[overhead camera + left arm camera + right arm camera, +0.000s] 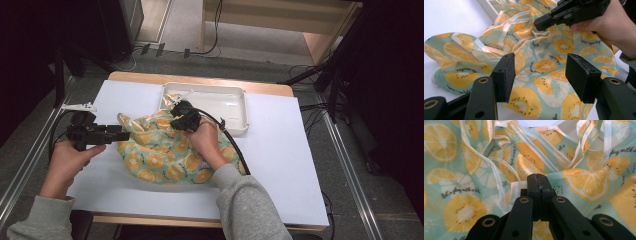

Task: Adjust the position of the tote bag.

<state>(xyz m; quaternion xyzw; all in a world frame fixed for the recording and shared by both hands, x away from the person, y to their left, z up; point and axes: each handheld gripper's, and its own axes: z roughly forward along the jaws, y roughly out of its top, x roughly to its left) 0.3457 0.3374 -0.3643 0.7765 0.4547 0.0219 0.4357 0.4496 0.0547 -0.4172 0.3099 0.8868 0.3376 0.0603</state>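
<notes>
Grippers work a fruit-print cloth mid-table, its far edge just beside a white tray.
Right gripper pinches the cloth's edge; left gripper — jaws spread — hovers at its left edge, bare white table all round.

The right gripper is clamped tight (jaws pressed together), the left gripper spread apart.

a white sheet is covering a wooden table, lying under and all around the tools. beyond them grey carpet is stretching away with black cables trailing across it, toward a pale wooden bench. dark stands are flanking both sides.
</notes>
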